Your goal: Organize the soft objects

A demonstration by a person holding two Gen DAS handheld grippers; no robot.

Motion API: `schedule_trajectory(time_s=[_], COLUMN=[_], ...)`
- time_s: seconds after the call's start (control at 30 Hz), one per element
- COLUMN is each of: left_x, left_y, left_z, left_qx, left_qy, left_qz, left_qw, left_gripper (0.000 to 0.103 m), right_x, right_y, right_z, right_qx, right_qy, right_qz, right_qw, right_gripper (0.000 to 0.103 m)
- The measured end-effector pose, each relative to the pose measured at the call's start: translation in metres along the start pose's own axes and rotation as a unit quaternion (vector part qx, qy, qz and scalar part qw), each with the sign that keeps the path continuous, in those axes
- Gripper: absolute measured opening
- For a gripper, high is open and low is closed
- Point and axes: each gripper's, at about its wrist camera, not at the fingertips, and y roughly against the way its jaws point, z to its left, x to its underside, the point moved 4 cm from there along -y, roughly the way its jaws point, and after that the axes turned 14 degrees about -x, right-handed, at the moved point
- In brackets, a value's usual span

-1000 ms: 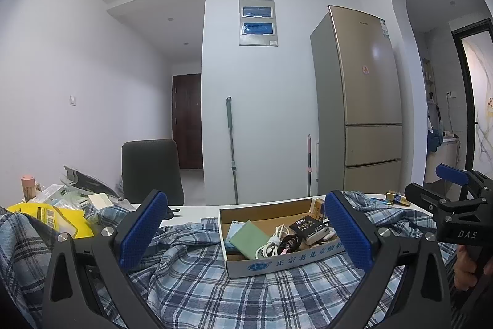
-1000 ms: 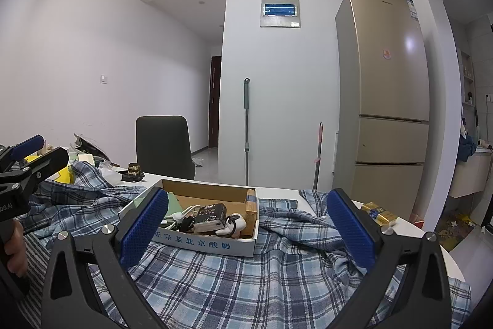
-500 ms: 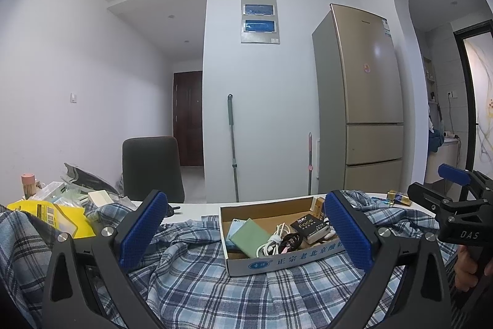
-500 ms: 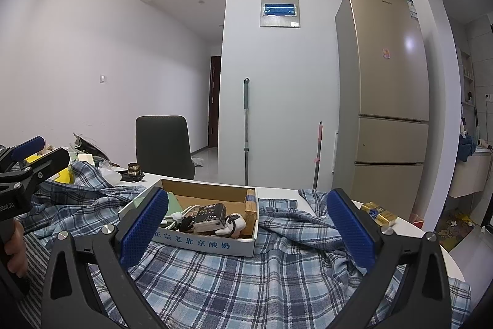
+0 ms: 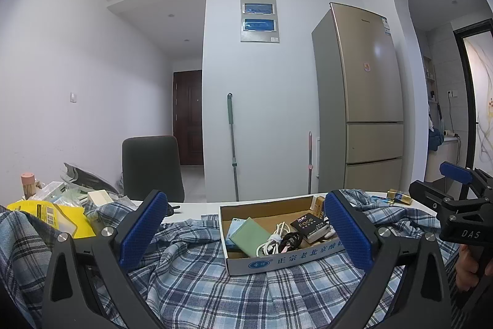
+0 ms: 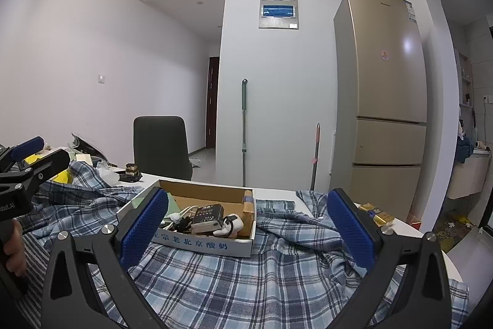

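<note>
The left gripper (image 5: 245, 233) hovers over the blue plaid shirt (image 5: 215, 276) with its two blue-padded fingers (image 5: 143, 228) spread wide, gripping nothing. The right gripper (image 6: 246, 232) is likewise wide apart and empty above the same shirt (image 6: 246, 282), which lies rumpled across the white table (image 6: 277, 193). One open cardboard box (image 5: 277, 259) sits on the cloth, holding cables, a green pad and a black packet. Beyond stand one dark chair (image 5: 151, 165), two mop handles (image 5: 231, 144) and one gold refrigerator (image 5: 366, 100).
</note>
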Motion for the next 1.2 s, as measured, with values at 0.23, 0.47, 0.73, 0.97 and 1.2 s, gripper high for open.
schedule_trajectory(time_s=[0.23,0.47,0.73,0.97,1.2], left_x=[0.003,0.004,0.004,0.004,0.003], left_y=[-0.003,-0.011,-0.011,-0.013,-0.013], left_z=[0.0,0.002,0.003,0.005,0.006], left_qx=[-0.005,-0.002,-0.003,-0.002,-0.002], left_qy=[0.0,0.01,0.01,0.012,0.01], left_qz=[0.009,0.031,0.031,0.039,0.038], left_qw=[0.9999,0.9995,0.9995,0.9992,0.9992], left_gripper=[0.103,0.103,0.103,0.103,0.103], right_x=[0.0,0.0,-0.001,-0.001,-0.001], right_y=[0.0,0.001,0.002,0.002,0.002], right_z=[0.001,0.002,0.002,0.002,0.002], right_qx=[0.001,0.002,0.002,0.002,0.003], right_qy=[0.0,0.0,0.001,0.001,0.001], right_qz=[-0.002,-0.003,-0.004,-0.004,-0.004], right_qw=[1.0,1.0,1.0,1.0,1.0], right_gripper=[0.103,0.103,0.103,0.103,0.103])
